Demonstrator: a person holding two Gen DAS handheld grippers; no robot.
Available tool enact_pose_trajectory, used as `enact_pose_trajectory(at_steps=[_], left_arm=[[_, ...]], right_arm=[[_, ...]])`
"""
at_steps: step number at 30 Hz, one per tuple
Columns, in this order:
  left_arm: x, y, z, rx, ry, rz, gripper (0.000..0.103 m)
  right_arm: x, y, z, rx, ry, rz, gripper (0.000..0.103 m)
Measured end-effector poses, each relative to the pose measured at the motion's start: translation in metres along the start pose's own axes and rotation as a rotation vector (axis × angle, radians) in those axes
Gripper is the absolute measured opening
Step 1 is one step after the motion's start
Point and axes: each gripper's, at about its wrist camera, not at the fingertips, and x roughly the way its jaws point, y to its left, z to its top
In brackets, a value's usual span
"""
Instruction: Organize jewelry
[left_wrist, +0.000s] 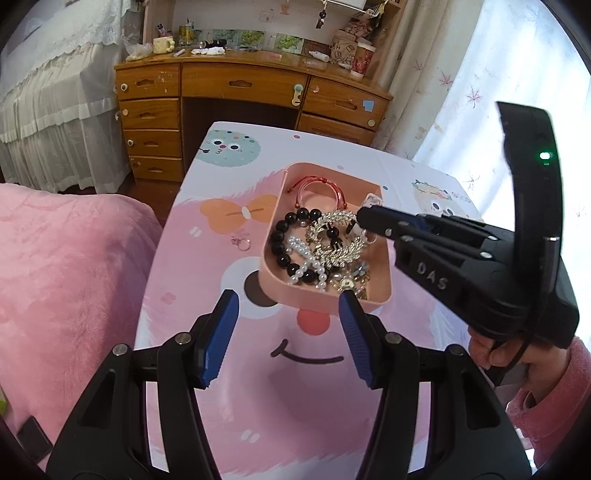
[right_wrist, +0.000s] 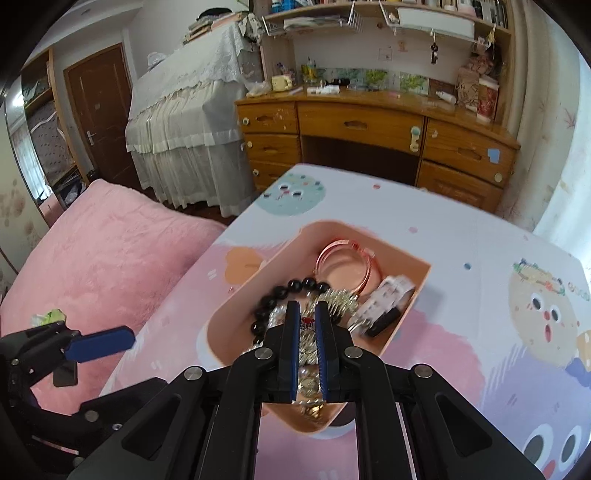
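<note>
A pink tray (left_wrist: 380, 273) sits on the cartoon-print table (left_wrist: 295, 387). It holds a black bead bracelet (left_wrist: 284, 236), a red string bracelet (left_wrist: 317, 186), a silver rhinestone piece (left_wrist: 336, 238), a pearl piece (left_wrist: 306, 260) and a white watch (right_wrist: 388, 295). My left gripper (left_wrist: 289, 295) stands open and empty just short of the tray's near wall. My right gripper (right_wrist: 306, 306) hovers shut over the heap in the tray (right_wrist: 236, 306). A tiny red speck shows in the slit between its pads; I cannot tell whether it is pinched. A small pink clasp (left_wrist: 242, 243) lies on the table left of the tray.
A bed with a pink blanket (left_wrist: 66, 277) borders the table's left side, with a dark phone (left_wrist: 33, 439) lying on it. A wooden desk (left_wrist: 243, 88) stands beyond the far edge, a curtain (left_wrist: 480, 92) to the right. A hand (left_wrist: 491, 350) grips the right tool.
</note>
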Motion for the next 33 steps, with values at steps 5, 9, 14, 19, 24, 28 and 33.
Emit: enact_pose_trajectory(at_steps=[5,9,14,19,24,28,33], left_arm=[[-0.009,-0.004,-0.011,0.019,0.007,0.017,0.053],[-0.018,-0.014,-0.024,0.032,-0.001,0.046,0.053],[-0.020,-0.033,-0.058,0.000,0.061,0.088,0.053],[-0.028,-0.074,-0.103,0.163,0.177,0.210,0.053],[-0.062,-0.107,-0.137,0.217,0.285,0.200,0.053],[-0.105,-0.126,-0.149,0.145,0.301,0.146,0.073],[-0.147,-0.148,-0.137,0.139,0.251,0.170,0.088]], right_arm=[[0.000,-0.008,-0.016,0.058,0.024,0.029,0.009],[-0.015,-0.018,-0.037,0.068,-0.017,0.021,0.015],[-0.062,-0.034,-0.089,0.128,-0.041,-0.045,0.038],[-0.137,-0.032,-0.157,0.109,0.014,-0.132,0.056],[-0.205,-0.015,-0.232,0.111,0.168,-0.086,0.081],[-0.252,-0.004,-0.281,0.140,0.267,-0.130,0.088],[-0.298,-0.009,-0.293,0.278,0.279,-0.133,0.097]])
